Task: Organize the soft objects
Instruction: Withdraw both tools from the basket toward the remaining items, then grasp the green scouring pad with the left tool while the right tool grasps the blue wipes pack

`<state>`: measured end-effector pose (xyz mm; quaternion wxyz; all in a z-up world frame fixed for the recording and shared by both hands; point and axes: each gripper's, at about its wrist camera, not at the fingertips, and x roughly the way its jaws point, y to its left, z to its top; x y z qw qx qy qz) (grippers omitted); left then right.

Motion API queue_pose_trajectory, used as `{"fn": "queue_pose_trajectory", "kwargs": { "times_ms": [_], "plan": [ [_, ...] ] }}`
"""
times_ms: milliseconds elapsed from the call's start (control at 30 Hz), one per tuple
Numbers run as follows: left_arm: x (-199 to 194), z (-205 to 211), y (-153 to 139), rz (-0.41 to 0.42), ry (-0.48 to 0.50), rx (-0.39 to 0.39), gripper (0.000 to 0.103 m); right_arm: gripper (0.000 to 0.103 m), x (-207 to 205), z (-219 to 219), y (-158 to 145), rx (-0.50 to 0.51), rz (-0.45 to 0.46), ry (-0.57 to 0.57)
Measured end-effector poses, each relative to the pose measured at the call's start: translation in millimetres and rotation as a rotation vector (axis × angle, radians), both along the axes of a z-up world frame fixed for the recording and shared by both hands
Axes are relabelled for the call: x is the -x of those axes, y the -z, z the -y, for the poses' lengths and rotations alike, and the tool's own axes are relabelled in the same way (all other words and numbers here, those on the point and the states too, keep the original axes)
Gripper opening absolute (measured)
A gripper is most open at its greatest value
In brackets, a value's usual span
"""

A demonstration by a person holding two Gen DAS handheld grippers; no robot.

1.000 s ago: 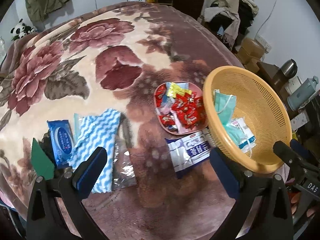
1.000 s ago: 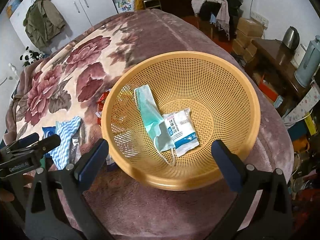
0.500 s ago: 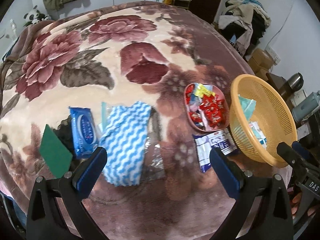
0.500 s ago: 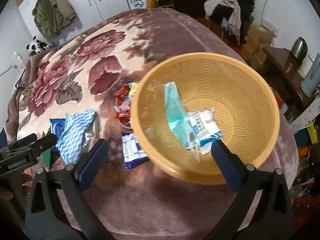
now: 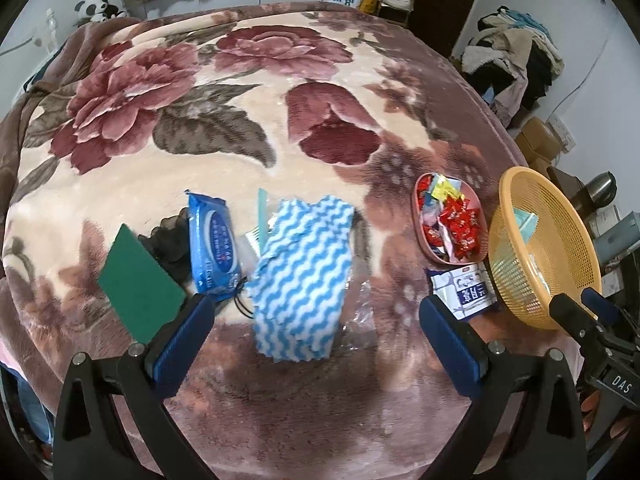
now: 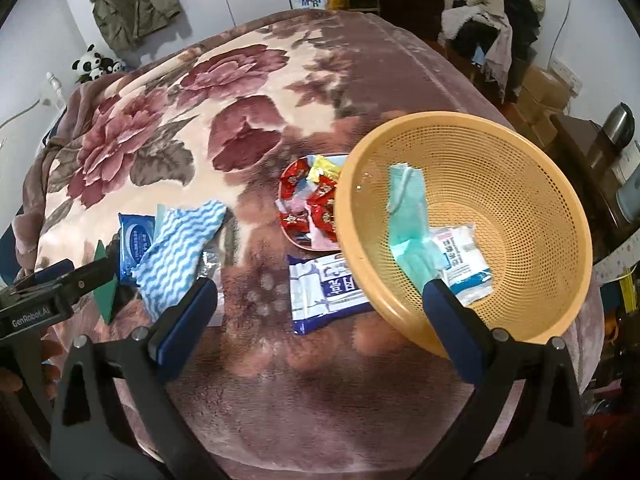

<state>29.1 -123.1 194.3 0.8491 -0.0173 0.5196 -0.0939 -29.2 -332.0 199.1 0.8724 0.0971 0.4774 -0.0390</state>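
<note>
- Left hand-held gripper (image 5: pixel 316 322): jaws spread wide, nothing between the blue pads, poised above the near edge of the bed's floral blanket (image 5: pixel 224 80).
- Just past its tips, toward 12 o'clock: blue-and-white wavy cloth (image 5: pixel 300 276), lying partly on a clear plastic bag (image 5: pixel 360 312).
- At 10 o'clock of the cloth, touching its edge: blue wet-wipe pack (image 5: pixel 212 248); beyond that at 9 o'clock a black lacy item (image 5: pixel 168 244) and a green sponge sheet (image 5: pixel 140 280).
- Right hand-held gripper (image 6: pixel 320 300): jaws likewise wide apart, empty.
- Between its pads, toward 12 o'clock: white-and-blue tissue packet (image 6: pixel 324 288) flat on the blanket, one end tucked under the orange basket (image 6: pixel 520 184).
- At 12 o'clock of the packet: pink dish (image 6: pixel 298 242) of wrapped candies, just beside the basket rim.
- Inside the basket, at 2 o'clock from the gripper: teal face mask (image 6: pixel 408 216) draped down the wall, with a small white sachet (image 6: pixel 460 260) touching its lower end.
</note>
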Motion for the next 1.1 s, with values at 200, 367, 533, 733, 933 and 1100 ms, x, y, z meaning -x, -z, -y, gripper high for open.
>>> {"fn": "queue_pose_trajectory", "kwargs": {
  "times_ms": [200,367,533,733,933,1100],
  "plan": [
    [0,-14,5,-0.008,-0.022,0.002,0.103,0.103,-6,-13,3,0.005,-0.009,-0.019],
    [-1,-26,8,-0.016,-0.043,0.006,0.103,0.103,-11,-23,5,0.008,-0.014,-0.038],
    [-2,-38,12,-0.023,-0.062,0.010,0.103,0.103,-16,-33,9,0.010,-0.022,-0.057],
    [-3,-56,18,-0.032,-0.093,0.014,0.103,0.103,-23,-50,14,0.015,-0.032,-0.089],
    [-5,-73,24,-0.042,-0.122,0.022,0.103,0.103,-31,-68,18,0.019,-0.044,-0.118],
    [-7,-90,31,-0.055,-0.152,0.030,0.103,0.103,-38,-83,22,0.026,-0.052,-0.143]
  ]
}}
